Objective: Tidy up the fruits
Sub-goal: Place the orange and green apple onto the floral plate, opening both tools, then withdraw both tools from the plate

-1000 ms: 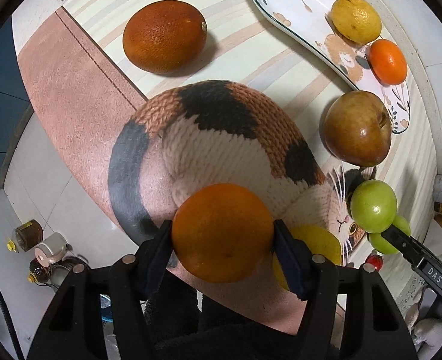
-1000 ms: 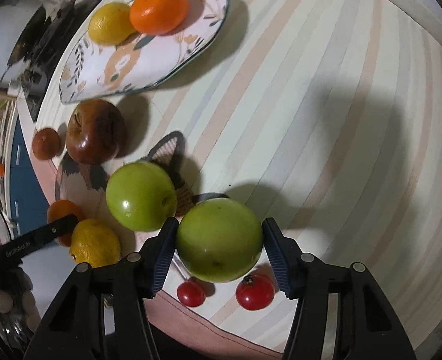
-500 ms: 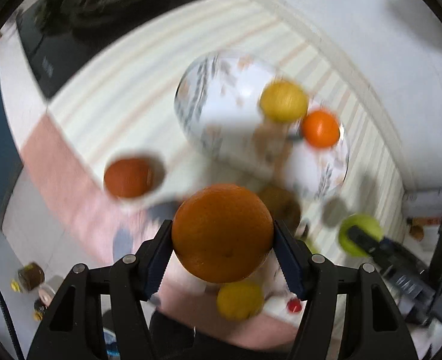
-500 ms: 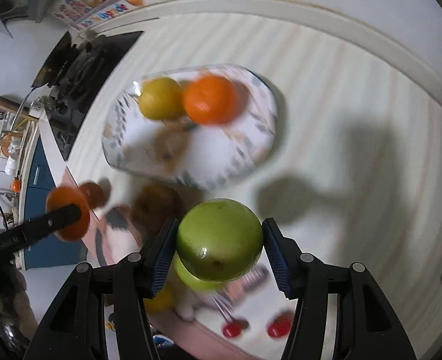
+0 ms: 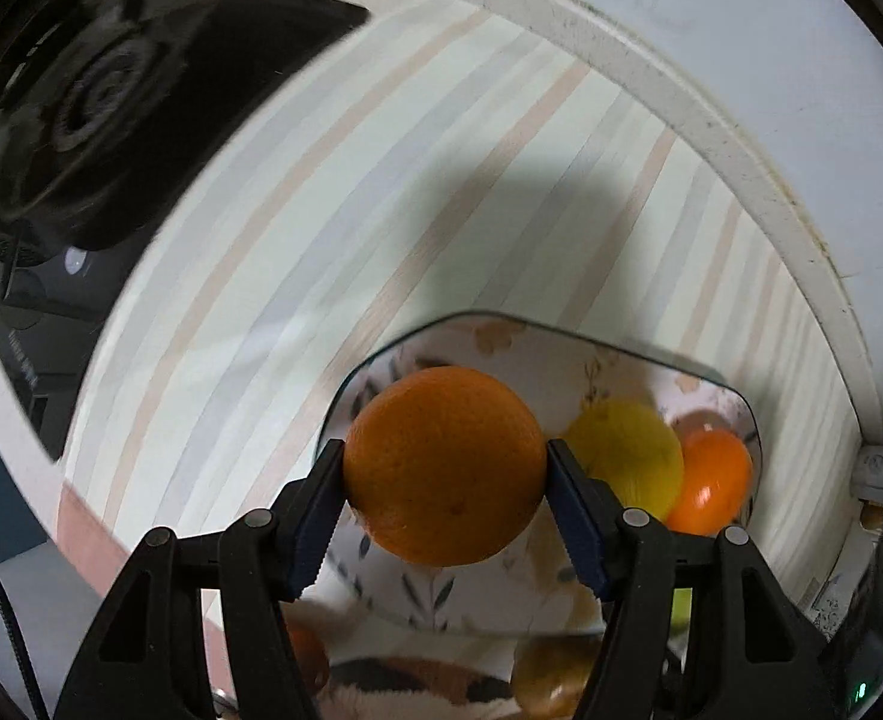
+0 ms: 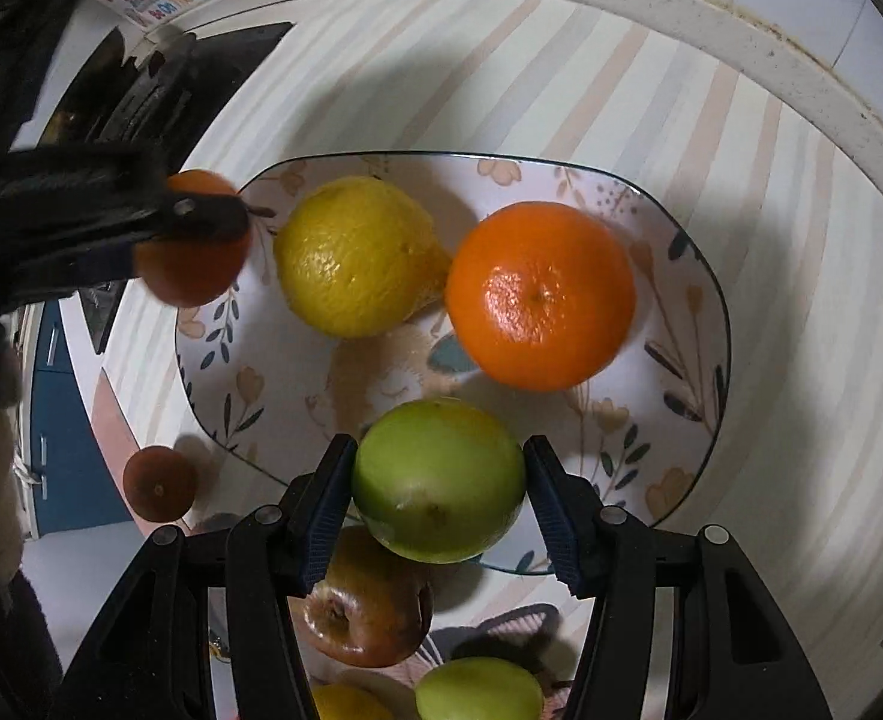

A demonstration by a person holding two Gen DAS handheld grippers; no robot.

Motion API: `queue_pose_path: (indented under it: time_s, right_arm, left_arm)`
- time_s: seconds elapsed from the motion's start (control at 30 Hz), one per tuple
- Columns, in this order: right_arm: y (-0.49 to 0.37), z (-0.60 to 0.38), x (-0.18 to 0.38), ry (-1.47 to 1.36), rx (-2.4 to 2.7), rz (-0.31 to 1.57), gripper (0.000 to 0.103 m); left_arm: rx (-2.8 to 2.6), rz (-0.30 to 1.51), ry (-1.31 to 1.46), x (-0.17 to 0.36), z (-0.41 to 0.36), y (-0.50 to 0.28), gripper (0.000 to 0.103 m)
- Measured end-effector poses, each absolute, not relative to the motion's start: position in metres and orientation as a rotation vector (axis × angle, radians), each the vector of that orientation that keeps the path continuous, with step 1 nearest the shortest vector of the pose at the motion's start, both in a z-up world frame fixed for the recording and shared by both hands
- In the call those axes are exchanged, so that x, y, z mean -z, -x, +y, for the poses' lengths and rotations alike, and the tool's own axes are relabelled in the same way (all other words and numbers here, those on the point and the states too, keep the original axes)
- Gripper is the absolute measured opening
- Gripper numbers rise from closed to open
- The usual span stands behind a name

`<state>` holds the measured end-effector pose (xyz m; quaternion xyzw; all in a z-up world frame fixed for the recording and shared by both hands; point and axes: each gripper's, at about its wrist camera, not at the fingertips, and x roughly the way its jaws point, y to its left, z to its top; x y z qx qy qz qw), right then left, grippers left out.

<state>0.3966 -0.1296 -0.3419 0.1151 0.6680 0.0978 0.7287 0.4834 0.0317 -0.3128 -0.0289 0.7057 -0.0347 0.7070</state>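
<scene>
1. We see the left claw (image 5: 444,468) clamped on an orange (image 5: 444,465), both blue pads pressed against its sides; the fruit hangs above the left end of the floral plate (image 5: 501,336).
2. From the right wrist view, the same left claw (image 6: 201,228) and its orange (image 6: 195,264) sit over the plate's left rim (image 6: 201,360).
3. The right claw (image 6: 438,486) is closed on a green apple (image 6: 438,480) — held over the near edge of the plate.
4. On the plate lie a lemon (image 6: 354,255) and a mandarin (image 6: 540,294), touching side by side.
5. Off the plate, on the striped desk (image 6: 801,240), we find a brown pear (image 6: 369,606) just below the held apple, a second green apple (image 6: 477,690) near the bottom edge, a yellow fruit (image 6: 345,705) beside it, and a small dark orange (image 6: 159,483) to the left — all apart from the plate.
6. A black stovetop (image 5: 111,120) lies at the desk's far left.
</scene>
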Motion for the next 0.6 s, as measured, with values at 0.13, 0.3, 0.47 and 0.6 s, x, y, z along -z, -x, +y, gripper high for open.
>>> queue_pose_path:
  time_s: [0.13, 0.3, 0.47, 0.6]
  right_arm:
    - [-0.403, -0.131, 0.346, -0.269, -0.209, 1.479, 0.059]
    - [-0.406, -0.137, 0.350, -0.298, -0.201, 1.495, 0.060]
    - [-0.403, -0.143, 0.345, -0.327, -0.206, 1.498, 0.075]
    - [-0.400, -0.151, 0.326, -0.328, -0.201, 1.474, 0.082]
  left_arm:
    - [0.085, 1.616, 0.018, 0.332, 0.021, -0.496, 0.063]
    - [0.088, 1.632, -0.050, 0.339, 0.012, -0.498, 0.063]
    - [0.081, 1.633, -0.045, 0.336, 0.014, -0.497, 0.064]
    - [0.072, 1.574, -0.048, 0.319, 0.017, -0.494, 0.087]
